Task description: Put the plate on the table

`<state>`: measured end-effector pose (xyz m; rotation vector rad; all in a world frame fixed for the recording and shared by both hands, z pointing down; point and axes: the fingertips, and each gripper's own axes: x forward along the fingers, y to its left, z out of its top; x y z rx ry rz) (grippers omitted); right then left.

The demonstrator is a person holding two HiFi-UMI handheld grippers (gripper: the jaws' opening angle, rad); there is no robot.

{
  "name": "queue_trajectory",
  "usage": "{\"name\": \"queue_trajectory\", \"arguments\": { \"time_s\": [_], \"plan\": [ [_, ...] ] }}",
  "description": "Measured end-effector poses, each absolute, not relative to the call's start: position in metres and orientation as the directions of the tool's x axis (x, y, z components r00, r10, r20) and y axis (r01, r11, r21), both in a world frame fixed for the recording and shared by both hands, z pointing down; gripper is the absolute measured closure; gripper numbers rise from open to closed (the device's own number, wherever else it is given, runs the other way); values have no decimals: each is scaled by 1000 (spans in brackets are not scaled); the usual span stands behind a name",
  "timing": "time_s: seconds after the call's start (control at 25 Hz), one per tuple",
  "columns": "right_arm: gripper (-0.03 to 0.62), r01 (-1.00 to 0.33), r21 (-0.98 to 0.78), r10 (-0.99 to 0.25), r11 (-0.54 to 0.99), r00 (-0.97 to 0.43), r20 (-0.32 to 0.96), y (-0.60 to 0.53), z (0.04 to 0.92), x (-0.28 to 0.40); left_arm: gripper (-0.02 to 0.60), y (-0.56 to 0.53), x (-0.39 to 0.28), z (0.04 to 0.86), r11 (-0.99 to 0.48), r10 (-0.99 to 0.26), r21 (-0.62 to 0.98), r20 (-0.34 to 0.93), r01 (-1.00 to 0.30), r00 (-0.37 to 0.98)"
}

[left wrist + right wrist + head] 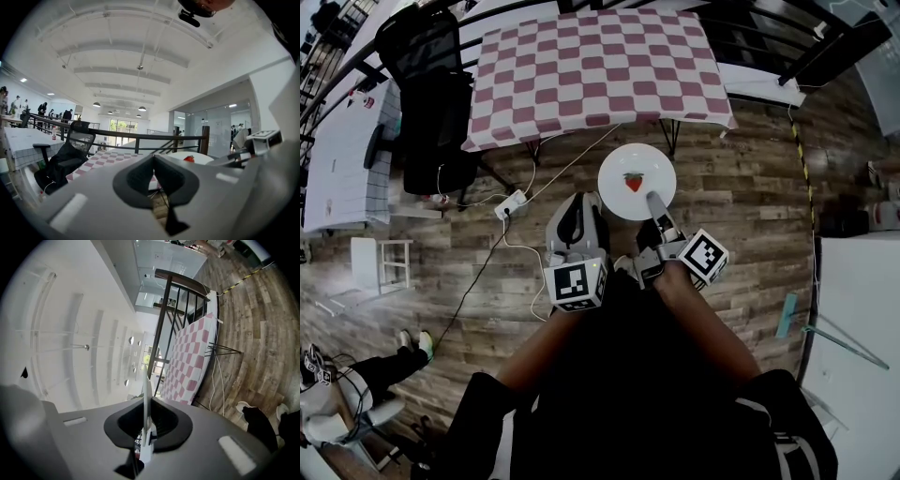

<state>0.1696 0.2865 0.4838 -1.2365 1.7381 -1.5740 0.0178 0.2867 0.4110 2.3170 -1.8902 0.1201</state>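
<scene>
Right below my head camera, the 2 claws sit side by side in front of the person's dark-clothed body. The left claw (581, 202) has its jaws pressed together with nothing between them; its own view shows only the meeting pads and the room beyond. The right claw (656, 204) is clamped on the near rim of the white plate (614, 157), and its own view shows that rim edge-on, pinched between the pads. From above the plate looks roughly level, held out in front of me with 1 small red strawberry (633, 181) near its middle. Under it I see only the wooden floor (741, 178), where a white power strip (512, 203) and its cable lie off to the left. Further out stands the surface (591, 66), covered in a pink-and-white checked cloth; the plate's far rim comes near its front edge but does not overlap it. A black office chair (427, 94) stands at the surface's left end. As I judge it, the pickup is done and the carry is well along. What is left is to bring the plate over the cloth, lower it flat without tipping the strawberry, and release the right claw.
</scene>
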Motion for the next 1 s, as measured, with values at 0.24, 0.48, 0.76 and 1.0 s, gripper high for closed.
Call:
{"name": "queue_trajectory", "arguments": {
  "time_s": [0.24,0.48,0.76,1.0],
  "plan": [
    [579,-294,-954,-845,-58,-495,204,277,484,163,571,278,15,413,-191,-967,66,160,-979,199],
    [579,-297,-953,-850,-60,-485,205,258,484,165,571,260,12,412,-185,-968,75,161,-980,195],
    [579,-305,-950,-849,-72,-480,219,229,488,166,571,228,14,417,-190,-965,89,169,-978,203],
    [579,-340,-937,-837,-87,-485,253,186,493,162,571,179,12,422,-194,-960,106,182,-975,211]
  ]
}}
